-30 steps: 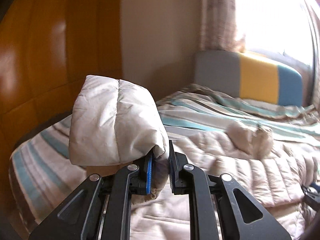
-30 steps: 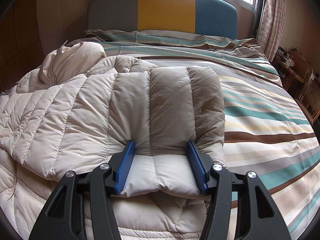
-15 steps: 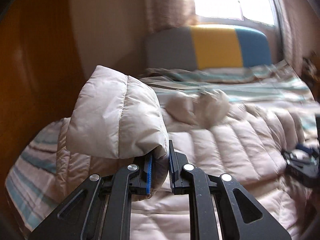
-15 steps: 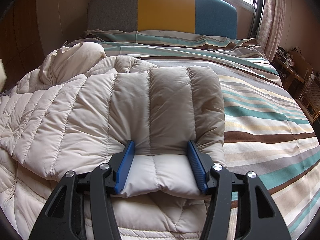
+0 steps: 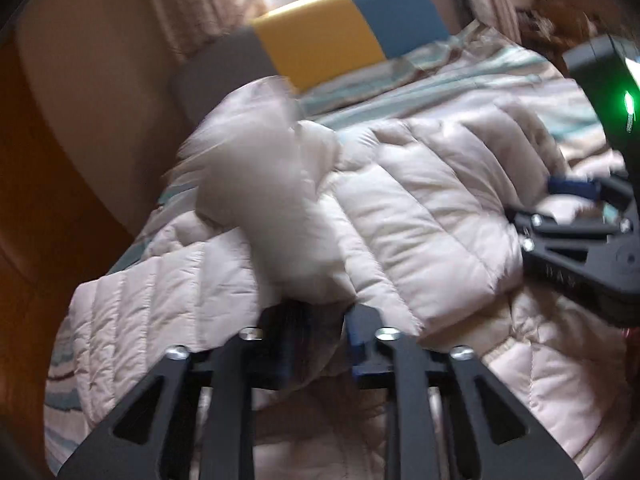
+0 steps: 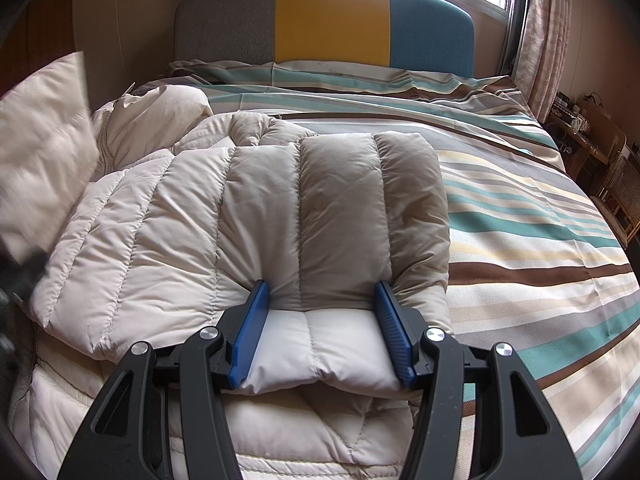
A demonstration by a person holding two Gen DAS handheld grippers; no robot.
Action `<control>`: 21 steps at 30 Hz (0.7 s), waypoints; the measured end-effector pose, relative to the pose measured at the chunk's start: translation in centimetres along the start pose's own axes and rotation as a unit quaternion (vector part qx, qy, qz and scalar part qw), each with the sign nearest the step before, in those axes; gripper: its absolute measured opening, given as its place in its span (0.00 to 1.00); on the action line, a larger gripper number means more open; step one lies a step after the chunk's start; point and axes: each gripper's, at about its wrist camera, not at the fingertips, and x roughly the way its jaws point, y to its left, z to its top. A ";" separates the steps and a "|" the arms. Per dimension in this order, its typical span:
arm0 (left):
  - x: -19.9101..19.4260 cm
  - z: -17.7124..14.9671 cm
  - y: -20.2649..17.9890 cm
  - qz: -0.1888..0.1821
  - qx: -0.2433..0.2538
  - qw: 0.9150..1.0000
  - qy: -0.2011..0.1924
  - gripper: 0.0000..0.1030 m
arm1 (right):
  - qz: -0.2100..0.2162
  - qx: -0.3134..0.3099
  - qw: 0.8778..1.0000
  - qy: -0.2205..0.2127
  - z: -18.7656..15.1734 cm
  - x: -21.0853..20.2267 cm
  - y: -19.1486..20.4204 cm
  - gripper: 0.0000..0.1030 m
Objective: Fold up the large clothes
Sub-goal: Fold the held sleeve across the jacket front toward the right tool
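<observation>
A cream quilted down jacket (image 6: 168, 220) lies spread on the striped bed (image 6: 540, 240). My left gripper (image 5: 318, 340) is shut on a puffy sleeve end (image 5: 272, 208) and holds it up over the jacket body (image 5: 420, 216); the sleeve is blurred. The lifted sleeve also shows at the left edge of the right wrist view (image 6: 40, 148). My right gripper (image 6: 322, 332) is open, its blue pads either side of a folded jacket sleeve (image 6: 320, 344) lying on the jacket. The right gripper also shows in the left wrist view (image 5: 576, 220).
A grey, yellow and blue headboard (image 6: 332, 20) stands at the far end under a window. A wooden wall panel (image 5: 36, 160) runs along the left. Curtains (image 6: 544, 32) and a wooden side table (image 6: 588, 144) are at the right.
My left gripper has swung right with the sleeve, carrying it over the jacket toward the right gripper. The right gripper has not moved.
</observation>
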 end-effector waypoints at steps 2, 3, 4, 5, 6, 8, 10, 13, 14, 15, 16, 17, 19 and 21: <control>-0.8 -0.2 0.2 0.009 -0.005 1.000 -0.014 0.72 | 0.000 0.000 1.000 0.000 0.0 0.0 0.0 0.53; -1.4 -0.3 0.6 -0.001 -0.016 1.000 -0.024 0.83 | -0.001 -0.001 1.000 0.000 0.0 0.0 0.0 0.53; -2.3 -0.5 1.2 -0.023 -0.031 0.999 -0.036 0.83 | 0.000 -0.001 1.000 0.000 0.0 -0.1 0.0 0.53; -3.2 -0.6 2.0 -0.039 -0.044 0.997 -0.045 0.83 | 0.000 0.000 1.000 -0.001 0.1 -0.2 0.0 0.53; -3.7 -0.8 2.5 -0.040 -0.052 0.997 -0.049 0.83 | -0.001 0.000 1.000 -0.002 0.1 -0.3 0.1 0.53; -4.5 -1.1 3.9 -0.039 -0.069 0.995 -0.055 0.83 | -0.001 0.000 1.000 -0.005 0.2 -0.4 0.0 0.54; -4.9 -1.9 6.5 -0.041 -0.100 0.992 -0.057 0.83 | 0.000 0.003 1.000 -0.014 0.3 -0.8 0.0 0.58; -5.0 -3.2 11.3 -0.014 -0.154 0.987 -0.052 0.83 | 0.002 0.005 1.000 -0.020 0.5 -1.5 -0.2 0.62; -5.0 -3.5 12.6 -0.004 -0.166 0.985 -0.052 0.83 | 0.002 0.005 1.000 -0.025 0.7 -2.1 -0.2 0.62; -4.8 -4.1 14.6 0.015 -0.185 0.981 -0.047 0.83 | 0.004 0.006 1.000 -0.030 0.8 -2.6 -0.2 0.62; -4.5 -4.6 16.3 0.028 -0.201 0.978 -0.041 0.83 | 0.006 0.009 0.999 -0.037 1.1 -3.3 -0.2 0.62; -4.2 -5.1 17.9 0.041 -0.219 0.974 -0.035 0.83 | 0.009 0.011 0.999 -0.045 1.3 -4.0 -0.1 0.62; -3.4 -6.6 22.1 0.068 -0.271 0.960 -0.020 0.83 | 0.021 0.016 0.998 -0.058 1.7 -5.2 0.1 0.62; -2.5 -7.9 25.2 0.089 -0.319 0.944 -0.009 0.73 | 0.047 0.026 0.996 -0.073 2.6 -6.6 0.9 0.62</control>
